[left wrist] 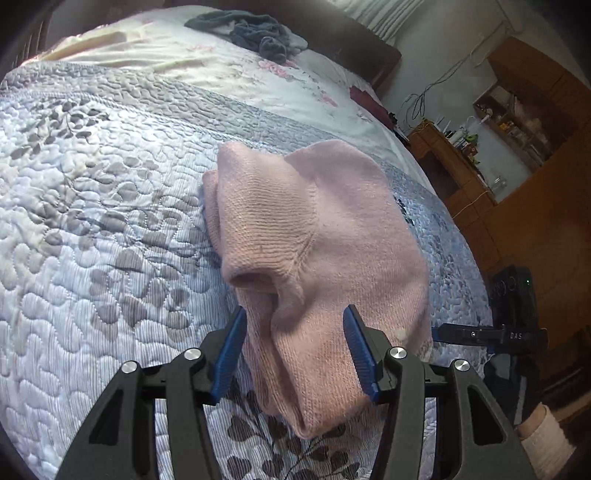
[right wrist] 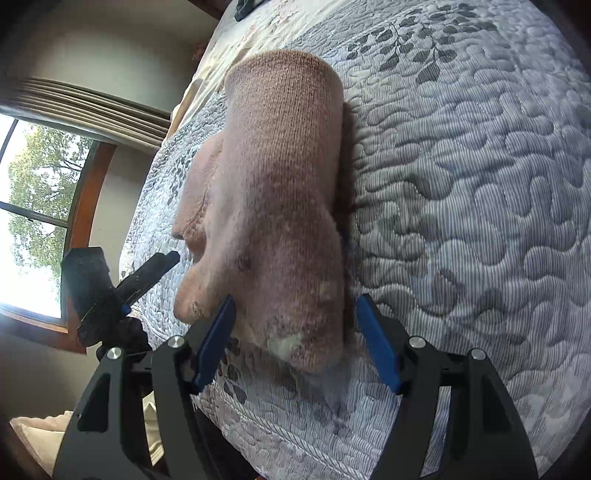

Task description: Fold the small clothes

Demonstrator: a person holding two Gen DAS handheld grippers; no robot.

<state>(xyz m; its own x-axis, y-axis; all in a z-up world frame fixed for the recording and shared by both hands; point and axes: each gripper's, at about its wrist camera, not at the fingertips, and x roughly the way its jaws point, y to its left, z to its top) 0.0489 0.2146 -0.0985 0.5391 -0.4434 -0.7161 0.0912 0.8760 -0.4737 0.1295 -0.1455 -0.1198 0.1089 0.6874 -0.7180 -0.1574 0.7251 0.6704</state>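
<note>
Left gripper point(left wrist: 293, 345): sitting at the near end of the pink knit garment point(left wrist: 314, 258), jaws standing wide apart; the blue pads point(left wrist: 229, 358) are flanking the near folds of the knit without pressing on them, so nothing is being clamped.

Right gripper point(right wrist: 295, 338): sitting at the near end of the same pink knit garment point(right wrist: 273, 206), jaws likewise spread wide; the cloth is passing between the blue pads point(right wrist: 380, 343) with a gap showing on each side, so nothing is being gripped.

Pink knit garment: lying bunched and folded over itself on the quilted bedspread point(left wrist: 92, 221), close to the near edge of the bed. A rounded fold is rising at the garment's near end, and a pale spot is showing on its near corner.

Quilted bedspread: spreading under and around the garment on every side, carrying a grey leaf pattern.

Floral sheet point(left wrist: 258, 77): lying beyond the garment, past the far border of the bedspread.

Dark blue cloth heap point(left wrist: 258, 33): lying crumpled well beyond the garment, at the head of the bed.

Wooden furniture point(left wrist: 517, 166): standing off the bed, to the right of the garment in the left wrist view.

Window point(right wrist: 33, 206): showing to the left of the garment in the right wrist view, with trees outside.
</note>
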